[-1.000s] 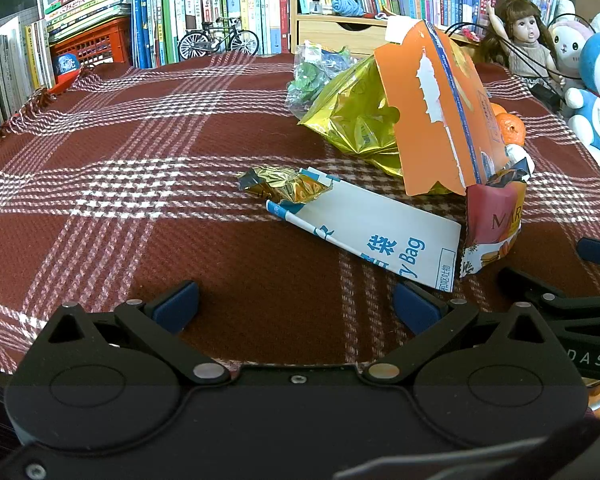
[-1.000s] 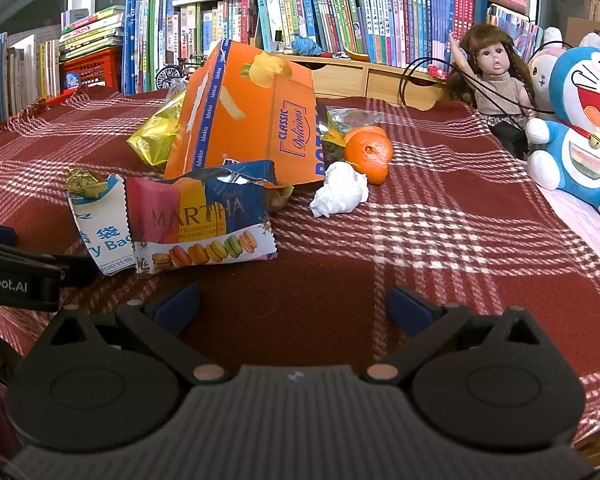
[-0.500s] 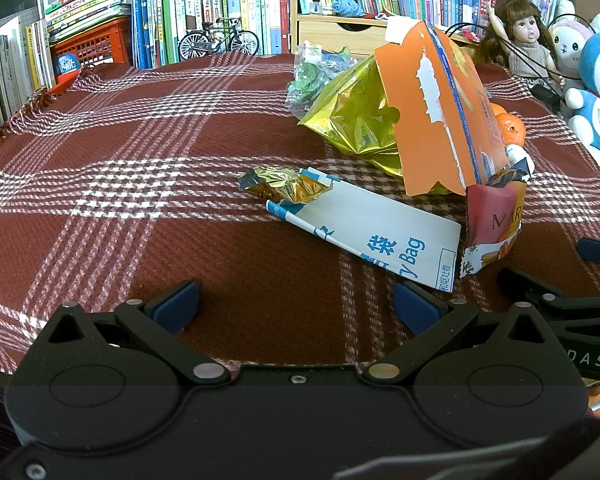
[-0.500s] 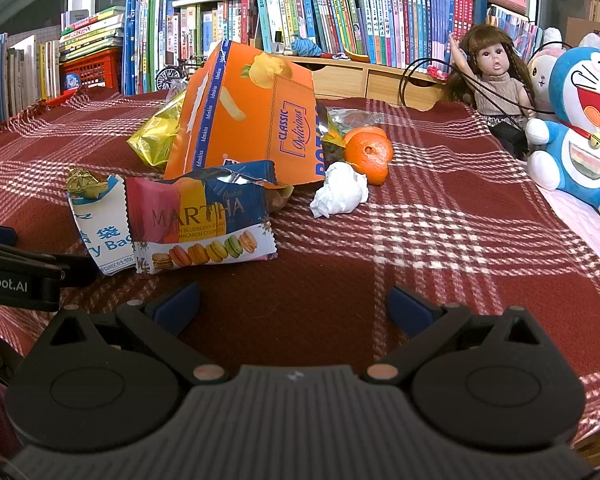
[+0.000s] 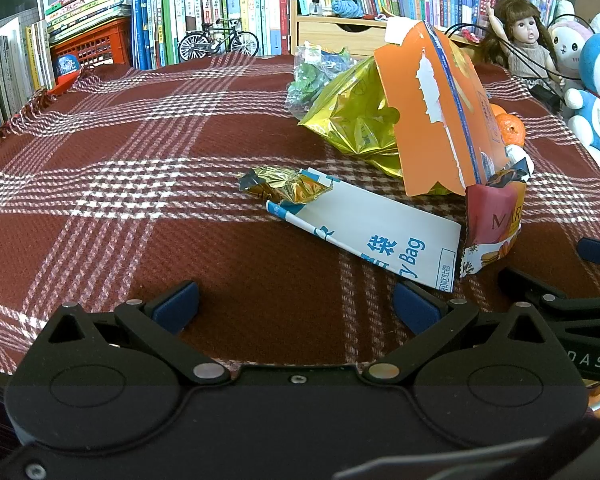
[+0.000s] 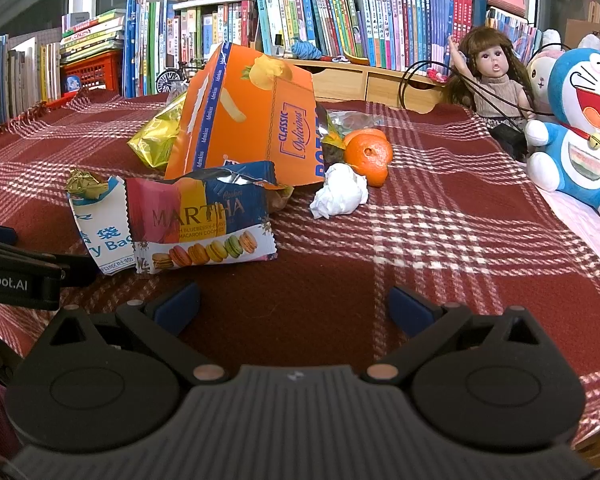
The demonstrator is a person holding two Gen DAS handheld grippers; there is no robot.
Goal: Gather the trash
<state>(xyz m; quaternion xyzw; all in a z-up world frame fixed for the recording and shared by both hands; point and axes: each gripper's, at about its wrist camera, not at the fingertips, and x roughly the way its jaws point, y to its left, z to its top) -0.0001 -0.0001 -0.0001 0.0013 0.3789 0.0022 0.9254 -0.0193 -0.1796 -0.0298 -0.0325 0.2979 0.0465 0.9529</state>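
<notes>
Left gripper (image 5: 296, 306) and right gripper (image 6: 294, 306), jaws spread wide and empty, near scattered wrappers (image 6: 202, 222) on plaid cloth (image 5: 140, 184)

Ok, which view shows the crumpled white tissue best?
The right wrist view: the crumpled white tissue lies in full sight beside the orange peel. In the left wrist view only a white sliver peeks out behind the orange carton.

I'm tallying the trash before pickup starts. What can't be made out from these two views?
- Right wrist view: whatever lies behind the orange box; the box hides most of the gold bag.
- Right wrist view: the white paper bag, partly covered by the cookie packet.
- Left wrist view: the crumpled tissue, mostly hidden by the box.
- Neither view shows a bin.
</notes>
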